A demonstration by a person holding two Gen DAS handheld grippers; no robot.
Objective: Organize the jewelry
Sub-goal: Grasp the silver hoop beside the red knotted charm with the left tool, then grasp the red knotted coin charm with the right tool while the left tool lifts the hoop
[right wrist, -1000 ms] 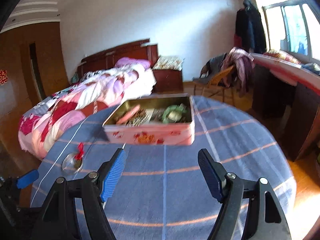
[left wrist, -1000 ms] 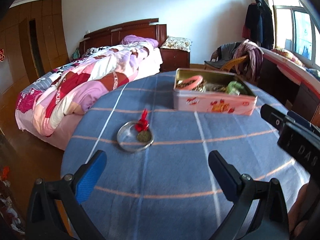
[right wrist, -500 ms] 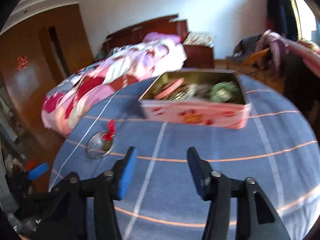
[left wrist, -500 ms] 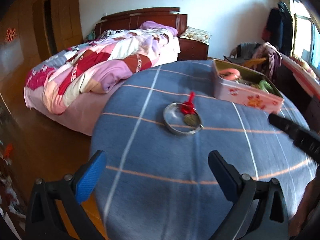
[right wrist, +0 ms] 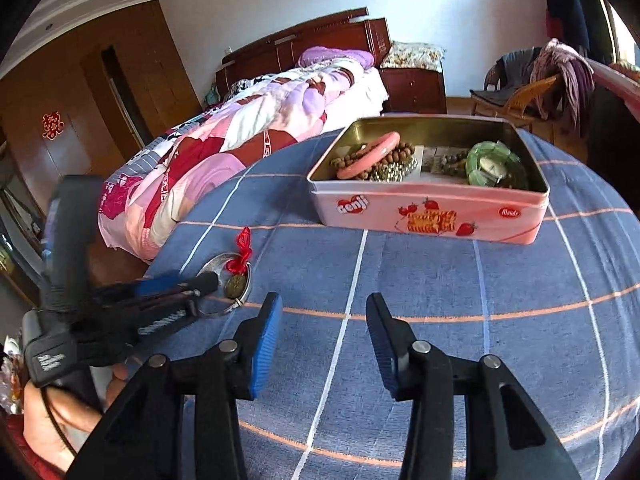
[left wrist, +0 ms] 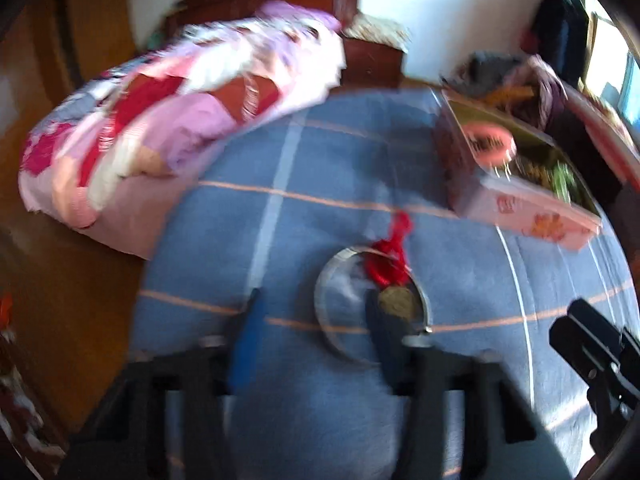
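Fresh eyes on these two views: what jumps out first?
The pink tin at the table's far side, open and full of beads and bangles. Next, the silver bangle with its red tassel and pendant near the left edge of the blue cloth, where the left gripper is closing around its rim. The right gripper hovers over bare cloth, nothing between its fingers.

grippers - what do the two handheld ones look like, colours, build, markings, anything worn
Both are black plastic. The right gripper has two angled black fingers with ribbed blue pads and silver pivot pins. The left gripper, seen from the right wrist view, has the same blue pads, a black handle with small white lettering, and a thin dark cable across the hand. A red cuff shows at the wrist.
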